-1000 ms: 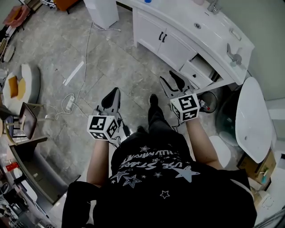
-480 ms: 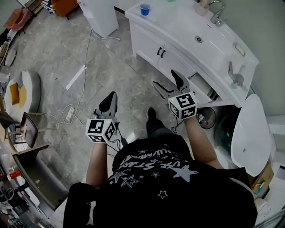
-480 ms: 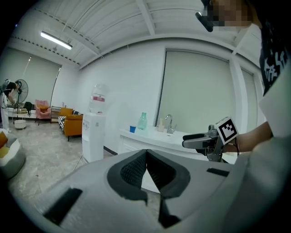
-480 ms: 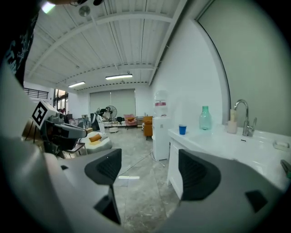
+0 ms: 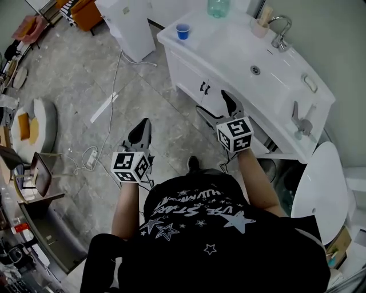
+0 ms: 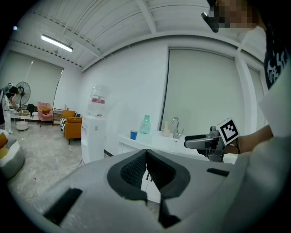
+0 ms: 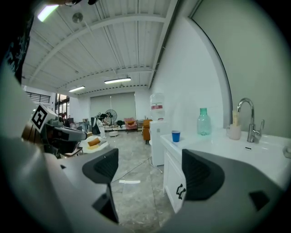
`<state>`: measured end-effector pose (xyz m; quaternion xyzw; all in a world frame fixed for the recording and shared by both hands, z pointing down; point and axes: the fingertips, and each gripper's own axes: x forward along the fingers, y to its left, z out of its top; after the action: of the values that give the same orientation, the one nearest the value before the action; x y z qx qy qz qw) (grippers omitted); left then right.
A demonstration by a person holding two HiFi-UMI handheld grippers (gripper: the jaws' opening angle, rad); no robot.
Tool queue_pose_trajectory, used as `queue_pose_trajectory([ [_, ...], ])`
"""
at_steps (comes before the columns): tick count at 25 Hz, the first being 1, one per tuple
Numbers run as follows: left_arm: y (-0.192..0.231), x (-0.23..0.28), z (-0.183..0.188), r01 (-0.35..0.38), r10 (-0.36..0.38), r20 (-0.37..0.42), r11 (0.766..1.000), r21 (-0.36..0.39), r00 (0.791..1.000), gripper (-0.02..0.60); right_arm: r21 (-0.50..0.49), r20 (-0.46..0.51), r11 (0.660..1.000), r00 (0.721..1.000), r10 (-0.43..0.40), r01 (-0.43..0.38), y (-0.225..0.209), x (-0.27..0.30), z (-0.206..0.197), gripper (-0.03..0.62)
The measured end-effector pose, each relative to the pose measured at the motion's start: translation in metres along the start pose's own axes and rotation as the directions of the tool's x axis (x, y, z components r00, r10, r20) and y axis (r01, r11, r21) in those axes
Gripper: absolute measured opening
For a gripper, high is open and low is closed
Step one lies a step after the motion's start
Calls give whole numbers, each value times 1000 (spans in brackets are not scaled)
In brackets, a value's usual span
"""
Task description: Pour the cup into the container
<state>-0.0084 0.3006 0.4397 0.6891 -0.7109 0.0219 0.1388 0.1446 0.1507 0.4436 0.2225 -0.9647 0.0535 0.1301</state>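
Writing on the black shirt (image 5: 194, 214) is too warped to read. Left hand-held gripper (image 5: 142, 127) is clenched on nothing, and right hand-held gripper (image 5: 217, 106) has just been opening its jaws, nothing between them. Both point forward. Blue cup (image 5: 183, 31) sits on the white tabletop (image 5: 229, 54) near a green bottle (image 5: 218, 7)

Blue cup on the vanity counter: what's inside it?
The blue cup stands open-topped on the counter. Head view shows only a dark blue interior, too small to tell contents; in both gripper views its wall hides the inside.
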Motion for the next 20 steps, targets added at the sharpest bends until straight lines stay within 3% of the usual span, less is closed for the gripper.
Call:
queue_pose_trajectory([
  [9,7,45,19,-26,27,31,999,-25,999,9,-5,6,1000,1000,5,-4,-41,18,9,431],
  [20,47,95,32,-31,31,26,999,-33,999,9,-14,-8,1000,1000,-2,2,-75,79,19,422],
])
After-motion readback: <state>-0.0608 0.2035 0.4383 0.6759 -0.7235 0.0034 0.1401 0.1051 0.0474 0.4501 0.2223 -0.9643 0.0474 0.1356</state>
